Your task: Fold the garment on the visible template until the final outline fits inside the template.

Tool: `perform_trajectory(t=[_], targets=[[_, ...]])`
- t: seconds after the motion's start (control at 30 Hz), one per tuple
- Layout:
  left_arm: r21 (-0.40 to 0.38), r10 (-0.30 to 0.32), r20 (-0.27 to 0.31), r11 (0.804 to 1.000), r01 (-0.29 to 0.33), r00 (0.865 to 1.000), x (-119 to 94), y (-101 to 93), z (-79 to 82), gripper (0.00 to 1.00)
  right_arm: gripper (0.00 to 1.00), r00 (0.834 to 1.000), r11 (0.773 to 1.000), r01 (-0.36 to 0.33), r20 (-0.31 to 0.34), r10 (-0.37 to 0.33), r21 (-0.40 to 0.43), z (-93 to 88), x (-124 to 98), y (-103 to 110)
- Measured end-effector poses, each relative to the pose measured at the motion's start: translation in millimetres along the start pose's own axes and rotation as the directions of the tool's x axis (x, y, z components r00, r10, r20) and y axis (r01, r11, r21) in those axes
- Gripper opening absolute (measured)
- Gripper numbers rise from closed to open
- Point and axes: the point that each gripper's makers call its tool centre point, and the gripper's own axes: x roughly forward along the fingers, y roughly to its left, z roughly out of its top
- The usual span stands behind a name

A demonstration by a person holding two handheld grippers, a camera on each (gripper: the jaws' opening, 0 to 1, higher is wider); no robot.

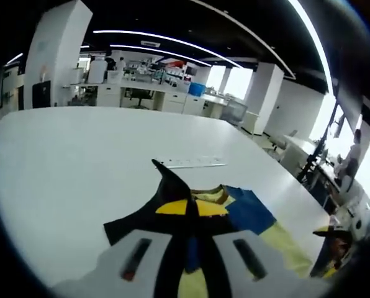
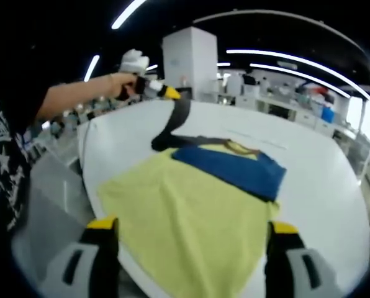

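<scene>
A large white table (image 1: 79, 186) fills a bright open lab. In the left gripper view, the left gripper (image 1: 191, 245) rises from the bottom edge with its two grey jaws drawn close together, pinching a black sleeve (image 1: 172, 186) of the garment (image 1: 247, 214) between them; the sleeve stands up in a point above the jaws, lifted off the table. To the right of the jaws the garment's blue panel and yellow body lie flat on the tabletop, and beyond them a faint thin outline, the template (image 1: 194, 163), is marked on the white surface. Further right, near the table's edge, the yellow-tipped other gripper shows partly, too cut off to read. In the right gripper view, a person's bare arm (image 2: 73, 93) reaches in from the left, its gloved hand (image 2: 134, 62) holding the left gripper (image 2: 166, 92), from which the black sleeve (image 2: 175, 121) hangs taut down to the garment. In the centre the garment (image 2: 185, 217) spreads across the table (image 2: 321, 180), yellow cloth nearest the camera and reaching to the near table edge, with a blue panel (image 2: 234, 167) folded across its far part. At the bottom, the right gripper (image 2: 188, 242) has its yellow-tipped jaws spread wide, one at each side of the yellow cloth, holding nothing.
</scene>
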Motion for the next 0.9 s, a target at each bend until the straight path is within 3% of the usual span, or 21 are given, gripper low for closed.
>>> perform_trajectory(t=[0.33, 0.9], targets=[[0.017, -0.084, -0.003, 0.996, 0.084, 0.996, 17.3, -49.4, 3.7, 0.0, 0.99, 1.0, 1.0, -0.012, -0.003, 0.012, 0.006, -2.5, 2.8, 4.6], [0.036, -0.194, -0.03, 0.98, 0.196, 0.98, 51.1, -110.4, -3.3, 0.0, 0.99, 1.0, 1.0, 0.012, -0.014, -0.012, 0.016, -8.6, -5.7, -5.2]])
